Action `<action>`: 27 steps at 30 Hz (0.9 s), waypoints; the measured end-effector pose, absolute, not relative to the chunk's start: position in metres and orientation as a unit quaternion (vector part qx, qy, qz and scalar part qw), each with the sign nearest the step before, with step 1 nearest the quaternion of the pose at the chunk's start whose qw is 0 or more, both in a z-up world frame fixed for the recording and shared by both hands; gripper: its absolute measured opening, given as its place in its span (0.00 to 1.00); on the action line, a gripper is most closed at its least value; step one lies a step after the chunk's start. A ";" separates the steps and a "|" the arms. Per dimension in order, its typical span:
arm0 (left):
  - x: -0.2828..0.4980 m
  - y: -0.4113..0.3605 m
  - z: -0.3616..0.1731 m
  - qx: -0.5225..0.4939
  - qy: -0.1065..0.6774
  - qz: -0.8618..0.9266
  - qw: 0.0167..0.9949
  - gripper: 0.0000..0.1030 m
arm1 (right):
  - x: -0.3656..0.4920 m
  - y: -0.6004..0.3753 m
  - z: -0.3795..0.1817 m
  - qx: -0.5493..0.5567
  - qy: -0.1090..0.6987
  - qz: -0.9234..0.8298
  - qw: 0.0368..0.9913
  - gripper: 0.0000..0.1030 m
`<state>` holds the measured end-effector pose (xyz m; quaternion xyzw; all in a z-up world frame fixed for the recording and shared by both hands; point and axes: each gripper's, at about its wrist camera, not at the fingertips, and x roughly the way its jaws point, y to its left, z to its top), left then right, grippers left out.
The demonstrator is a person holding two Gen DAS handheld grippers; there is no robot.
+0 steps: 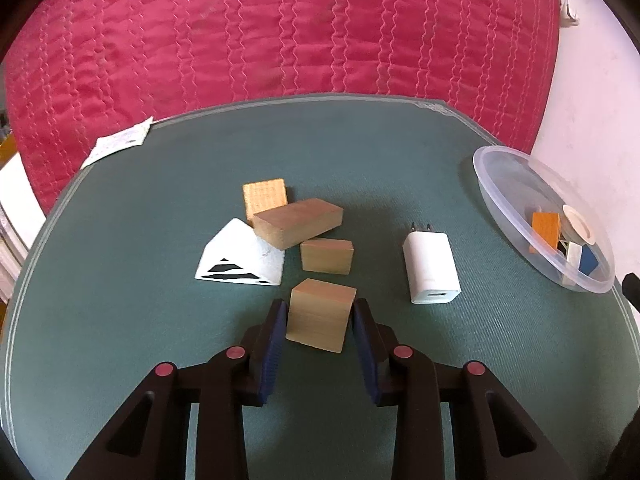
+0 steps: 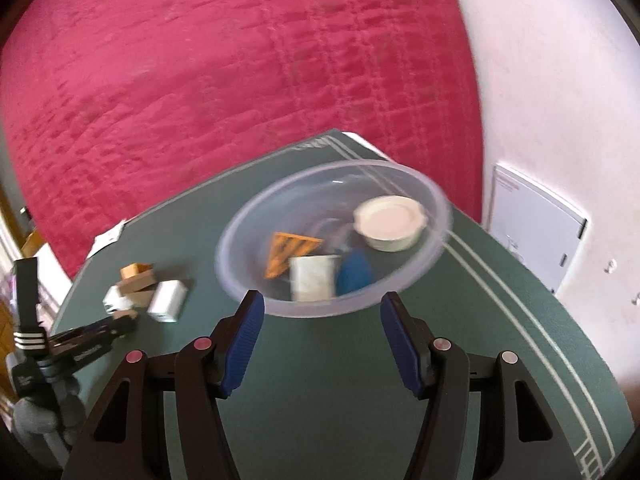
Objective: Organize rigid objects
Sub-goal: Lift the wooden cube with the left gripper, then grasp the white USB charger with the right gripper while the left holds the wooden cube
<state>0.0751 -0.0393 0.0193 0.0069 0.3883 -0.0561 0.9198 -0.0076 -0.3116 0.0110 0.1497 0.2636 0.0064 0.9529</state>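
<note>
Only our right view shows the white lid [image 2: 390,222] in the bowl [image 2: 240,280]; left gripper [image 1: 320,322] angled down, jaws clenched on a wooden block [image 1: 320,320]; right gripper [image 2: 322,334] jaws released.

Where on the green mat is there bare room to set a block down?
Bare mat lies behind the blocks up to the far edge, and between the white charger and the clear bowl. It is crowded around the wooden blocks and the white wedge, packed close together.

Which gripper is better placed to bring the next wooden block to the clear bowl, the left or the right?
Left. The left gripper is shut on a wooden block. The right gripper is open, holds nothing, and faces the clear bowl, away from the blocks.
</note>
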 end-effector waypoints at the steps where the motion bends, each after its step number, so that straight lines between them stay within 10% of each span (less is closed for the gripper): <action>1: 0.073 -0.037 0.021 0.006 0.386 -0.053 0.921 0.34 | -0.008 -0.306 0.014 0.146 0.263 0.016 0.953 0.60; 27: 0.053 0.022 0.034 -0.043 0.357 -0.020 0.933 0.34 | 0.068 -0.171 0.011 0.077 0.349 0.149 0.922 0.60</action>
